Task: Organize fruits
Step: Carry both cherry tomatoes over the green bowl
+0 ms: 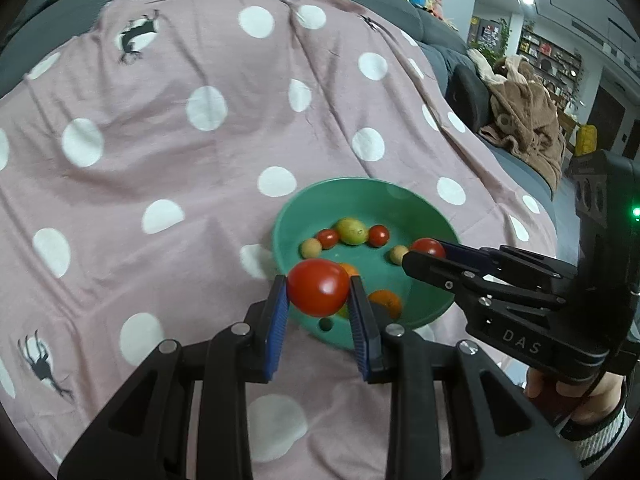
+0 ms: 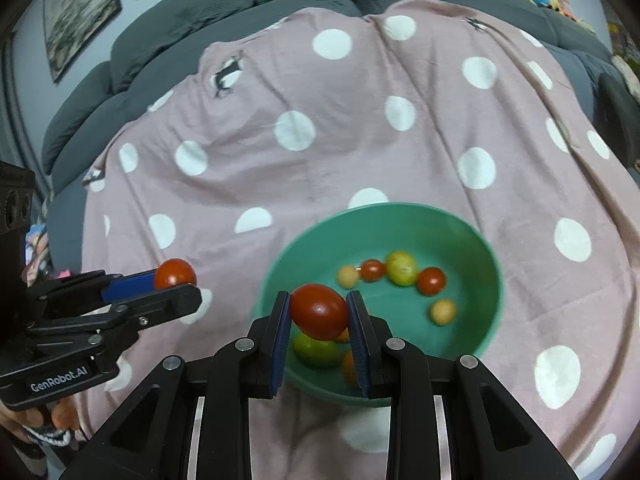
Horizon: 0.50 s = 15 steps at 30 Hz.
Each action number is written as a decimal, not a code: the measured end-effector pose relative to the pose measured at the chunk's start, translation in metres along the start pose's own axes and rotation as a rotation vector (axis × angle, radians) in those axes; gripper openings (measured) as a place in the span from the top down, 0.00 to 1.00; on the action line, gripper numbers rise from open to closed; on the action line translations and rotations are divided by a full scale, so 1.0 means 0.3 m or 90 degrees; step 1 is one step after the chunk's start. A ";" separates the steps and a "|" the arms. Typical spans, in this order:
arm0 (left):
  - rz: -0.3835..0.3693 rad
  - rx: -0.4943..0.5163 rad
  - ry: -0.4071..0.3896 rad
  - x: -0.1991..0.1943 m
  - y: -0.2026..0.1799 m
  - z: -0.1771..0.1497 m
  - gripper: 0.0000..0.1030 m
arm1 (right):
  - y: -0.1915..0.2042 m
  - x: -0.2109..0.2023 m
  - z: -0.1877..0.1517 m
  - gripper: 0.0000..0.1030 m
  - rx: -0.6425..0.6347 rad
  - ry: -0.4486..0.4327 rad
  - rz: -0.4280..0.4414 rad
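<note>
A green bowl (image 1: 305, 210) (image 2: 476, 248) sits on a pink dotted blanket and holds several small red, yellow, orange and green fruits. In the left wrist view my left gripper (image 1: 318, 285) is shut on a red tomato (image 1: 316, 294), held over the bowl's near rim. My right gripper (image 1: 426, 253) comes in from the right, shut on another red tomato (image 1: 429, 245) above the bowl's right side. In the right wrist view the right gripper (image 2: 318, 305) pinches its tomato (image 2: 320, 314) over the bowl's near edge. The left gripper (image 2: 176, 286) holds its tomato (image 2: 175, 273) left of the bowl.
The pink blanket (image 1: 180, 160) (image 2: 320, 120) with white dots is draped over a grey sofa (image 2: 180, 20). A brown plush throw (image 1: 528, 120) lies on the sofa at the right. A person's hand (image 1: 560, 394) grips the right gripper's handle. Framed pictures (image 2: 80, 12) hang behind the sofa.
</note>
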<state>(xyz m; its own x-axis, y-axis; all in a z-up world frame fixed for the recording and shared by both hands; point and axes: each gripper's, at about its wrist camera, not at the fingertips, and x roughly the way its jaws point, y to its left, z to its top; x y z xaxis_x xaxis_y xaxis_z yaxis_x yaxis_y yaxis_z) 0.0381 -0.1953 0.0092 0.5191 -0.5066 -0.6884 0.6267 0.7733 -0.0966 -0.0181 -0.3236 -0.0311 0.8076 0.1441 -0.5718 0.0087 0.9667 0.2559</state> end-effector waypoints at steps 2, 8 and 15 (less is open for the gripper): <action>-0.004 0.005 0.005 0.029 -0.014 0.013 0.72 | -0.022 -0.001 0.002 0.71 0.003 0.000 -0.007; -0.014 0.021 0.023 0.114 -0.048 0.035 0.72 | -0.081 0.004 0.007 0.71 0.015 0.001 -0.027; -0.018 0.028 0.042 0.180 -0.062 0.047 0.72 | -0.123 0.029 0.015 0.71 0.020 0.009 -0.037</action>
<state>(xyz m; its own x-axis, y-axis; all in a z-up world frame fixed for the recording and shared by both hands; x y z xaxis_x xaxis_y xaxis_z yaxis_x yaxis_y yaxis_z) 0.0626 -0.2424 -0.0162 0.4620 -0.5014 -0.7316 0.6667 0.7403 -0.0864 -0.0088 -0.3591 -0.0421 0.7971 0.0913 -0.5969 0.0741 0.9663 0.2467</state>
